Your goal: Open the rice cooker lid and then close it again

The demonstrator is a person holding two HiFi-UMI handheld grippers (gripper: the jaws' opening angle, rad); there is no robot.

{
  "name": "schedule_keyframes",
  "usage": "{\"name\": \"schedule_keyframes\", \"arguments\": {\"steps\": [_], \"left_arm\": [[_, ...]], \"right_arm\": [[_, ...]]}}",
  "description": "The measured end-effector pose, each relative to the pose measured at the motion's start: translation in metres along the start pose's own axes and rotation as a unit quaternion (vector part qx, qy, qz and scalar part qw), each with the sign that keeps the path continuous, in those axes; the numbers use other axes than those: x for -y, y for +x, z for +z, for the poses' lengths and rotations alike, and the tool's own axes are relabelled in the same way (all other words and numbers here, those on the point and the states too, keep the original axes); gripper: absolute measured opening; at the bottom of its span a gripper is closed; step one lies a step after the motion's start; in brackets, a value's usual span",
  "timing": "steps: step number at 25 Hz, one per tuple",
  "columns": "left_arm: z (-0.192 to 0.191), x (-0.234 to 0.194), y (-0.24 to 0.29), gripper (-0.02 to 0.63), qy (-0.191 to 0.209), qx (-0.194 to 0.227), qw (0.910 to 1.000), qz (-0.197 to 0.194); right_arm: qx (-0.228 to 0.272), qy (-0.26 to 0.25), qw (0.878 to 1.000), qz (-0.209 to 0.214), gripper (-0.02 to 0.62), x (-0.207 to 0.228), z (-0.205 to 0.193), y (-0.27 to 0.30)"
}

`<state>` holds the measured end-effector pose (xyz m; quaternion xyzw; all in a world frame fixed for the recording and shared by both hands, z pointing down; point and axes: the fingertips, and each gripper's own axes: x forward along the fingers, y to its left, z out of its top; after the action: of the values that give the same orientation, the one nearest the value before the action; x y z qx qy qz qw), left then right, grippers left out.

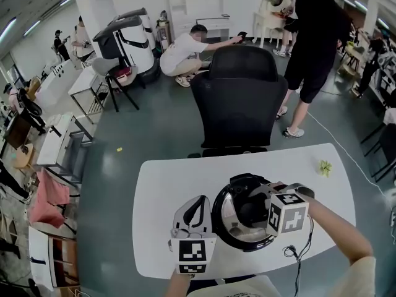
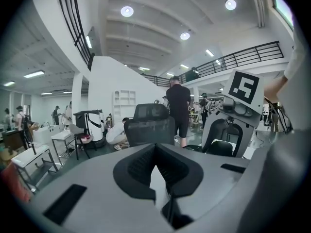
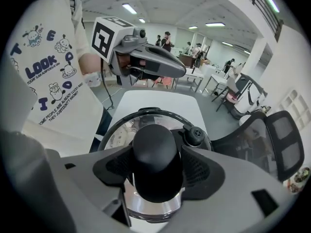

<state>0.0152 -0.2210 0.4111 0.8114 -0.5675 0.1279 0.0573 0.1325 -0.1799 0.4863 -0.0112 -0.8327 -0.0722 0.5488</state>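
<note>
The rice cooker (image 1: 230,232) stands at the front middle of the white table (image 1: 167,184), with its shiny steel lid (image 3: 146,205) down on it. A black knob (image 3: 156,149) rises from the lid's middle, and a small black steam vent (image 3: 196,135) sits beside it. My right gripper (image 3: 156,166) points steeply down over the lid, and its two pads press the knob's sides. The head view shows this right gripper (image 1: 253,209) over the cooker. My left gripper (image 1: 201,198) hovers just left of the cooker, nearly level, fingertips together and nothing between them (image 2: 158,181).
A black office chair (image 1: 240,98) stands behind the table's far edge. A small green thing (image 1: 325,167) lies at the table's right end. A black cable (image 1: 296,252) hangs by the near edge. One person stands (image 1: 315,42) and another crouches (image 1: 182,51) on the floor beyond.
</note>
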Motion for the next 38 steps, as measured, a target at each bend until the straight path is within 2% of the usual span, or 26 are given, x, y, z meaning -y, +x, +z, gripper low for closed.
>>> {"name": "schedule_keyframes", "arguments": {"steps": [10, 13, 16, 24, 38], "left_arm": [[-0.007, -0.002, -0.004, 0.014, 0.001, -0.006, 1.0000, 0.002], [-0.009, -0.001, -0.005, 0.014, 0.002, -0.007, 1.0000, 0.001], [-0.013, -0.001, -0.005, 0.013, 0.002, -0.008, 1.0000, 0.001], [-0.016, 0.000, -0.005, 0.014, -0.008, -0.010, 0.9999, 0.000], [-0.017, -0.002, -0.009, 0.014, -0.022, -0.008, 0.9997, 0.000]], "right_arm": [[-0.034, -0.036, 0.997, 0.058, 0.314, -0.004, 0.001, 0.006], [-0.056, -0.027, 0.995, 0.081, 0.347, -0.002, -0.003, 0.008], [-0.075, -0.024, 0.992, 0.097, 0.341, -0.003, -0.005, 0.011], [-0.121, -0.037, 0.987, 0.103, 0.302, -0.006, -0.007, 0.011], [-0.093, -0.029, 0.991, 0.097, 0.296, -0.005, -0.004, 0.010]]}}
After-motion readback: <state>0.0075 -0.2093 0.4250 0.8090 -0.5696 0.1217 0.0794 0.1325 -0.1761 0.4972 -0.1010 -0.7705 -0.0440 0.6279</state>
